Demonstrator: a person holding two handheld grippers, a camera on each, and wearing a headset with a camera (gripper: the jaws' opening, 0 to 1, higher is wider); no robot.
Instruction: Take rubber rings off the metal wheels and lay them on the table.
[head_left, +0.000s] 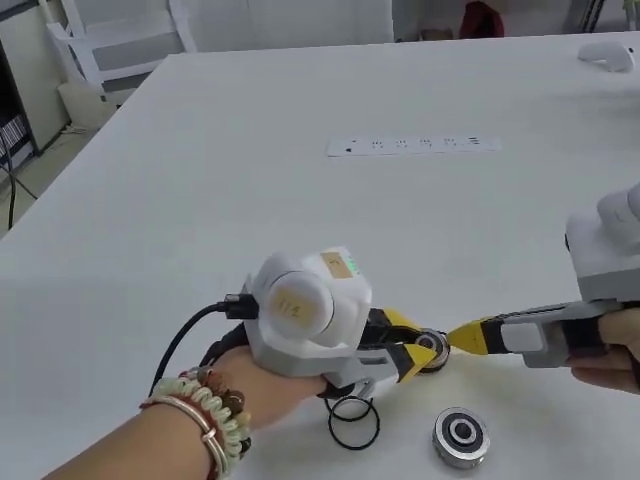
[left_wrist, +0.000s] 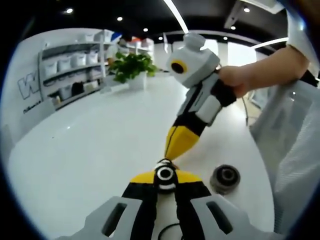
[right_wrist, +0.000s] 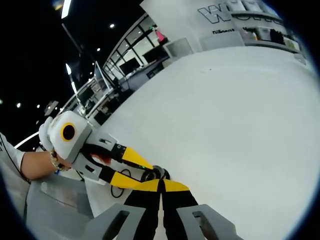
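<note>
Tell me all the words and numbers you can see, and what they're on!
"W": start of a big wall sign, left gripper view; the rest is blurred.
"WO": start of big wall lettering, right gripper view; the rest is unclear.
Smaller line under that lettering: too blurred to read.
White strip on the table: marks too small to read.

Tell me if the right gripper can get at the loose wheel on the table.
Probably yes: the loose wheel lies in the open near the right gripper, with nothing covering it.
</note>
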